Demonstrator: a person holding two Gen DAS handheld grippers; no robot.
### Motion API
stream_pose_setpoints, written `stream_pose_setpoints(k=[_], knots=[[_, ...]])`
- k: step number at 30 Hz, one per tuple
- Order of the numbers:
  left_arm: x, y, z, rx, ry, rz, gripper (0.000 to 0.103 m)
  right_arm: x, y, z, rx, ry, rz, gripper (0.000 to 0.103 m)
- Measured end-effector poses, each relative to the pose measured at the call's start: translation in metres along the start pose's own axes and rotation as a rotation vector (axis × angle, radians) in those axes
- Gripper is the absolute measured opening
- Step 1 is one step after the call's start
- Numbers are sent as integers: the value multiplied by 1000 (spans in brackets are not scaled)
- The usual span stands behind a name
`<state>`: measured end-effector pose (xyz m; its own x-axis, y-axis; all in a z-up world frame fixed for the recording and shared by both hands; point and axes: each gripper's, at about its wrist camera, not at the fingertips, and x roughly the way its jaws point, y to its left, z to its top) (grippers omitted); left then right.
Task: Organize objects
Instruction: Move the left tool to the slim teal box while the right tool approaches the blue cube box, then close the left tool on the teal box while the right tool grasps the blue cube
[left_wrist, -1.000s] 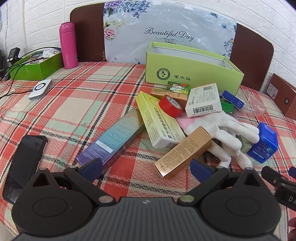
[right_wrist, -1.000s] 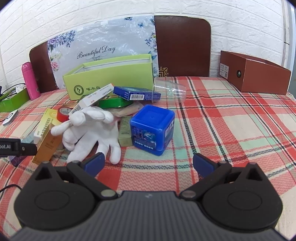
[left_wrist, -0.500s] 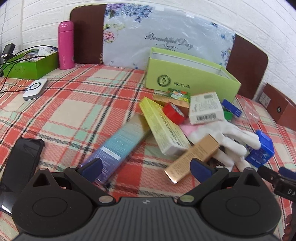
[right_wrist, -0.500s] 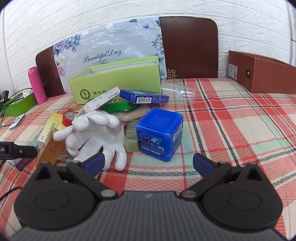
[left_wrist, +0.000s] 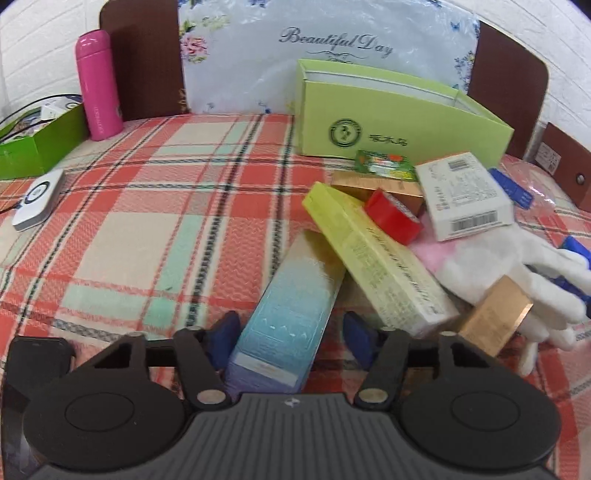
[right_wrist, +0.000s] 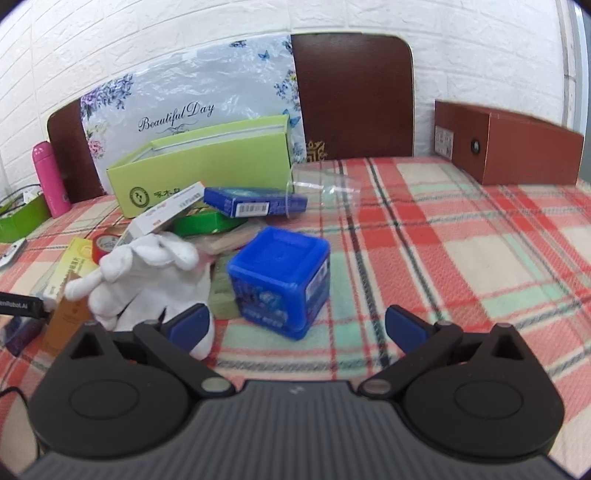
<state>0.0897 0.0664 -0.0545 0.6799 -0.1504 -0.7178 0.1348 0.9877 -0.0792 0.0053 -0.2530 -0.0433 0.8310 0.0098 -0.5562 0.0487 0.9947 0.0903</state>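
Left gripper (left_wrist: 290, 339): jaws half spread, just been closing around the near end of the long teal box (left_wrist: 295, 291). Left pad against its side and right pad seemingly just short of it, so not yet a pinch.

Lying flat on the table (left_wrist: 122, 236), with the far right corner apparently tucked under the yellow box (left_wrist: 376, 266). Probably light, hollow cardboard with a glossy skin: stiff lengthwise, easy to dent, a little slick. Best taken across the two long sides near this end with a gentle squeeze. Better drawn back from under the yellow box than hoisted straight up, to spare the gold box (left_wrist: 491, 321) and white glove (left_wrist: 517, 266) right of the jaws.

Right gripper (right_wrist: 295, 326): jaws spread wide, pinching nothing. Blue cube (right_wrist: 280, 273) just ahead of the gap, glove beyond the left jaw. Looks like hard, smooth plastic, rigid and likely heavier than the cartons. Calls for a square hold on two opposite flat faces.
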Motion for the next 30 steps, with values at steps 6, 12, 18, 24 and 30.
stream_pose_setpoints(k=[6, 12, 18, 24, 30], knots=[[-12, -11, -15, 9, -4, -92, 50, 27, -3, 15, -274, -82, 65, 103], [-6, -12, -6, -4, 9, -84, 47, 47, -8, 18, -317, -57, 181, 75], [2, -19, -4, 26, -15, -39, 47, 32, 4, 6, -292, -33, 209, 71], [-12, -8, -8, -31, -8, -49, 41, 21, 2, 8, -225, -25, 203, 70], [-45, 6, -2, -78, -71, -59, 41, -2, -7, 21, -198, -74, 217, 70]])
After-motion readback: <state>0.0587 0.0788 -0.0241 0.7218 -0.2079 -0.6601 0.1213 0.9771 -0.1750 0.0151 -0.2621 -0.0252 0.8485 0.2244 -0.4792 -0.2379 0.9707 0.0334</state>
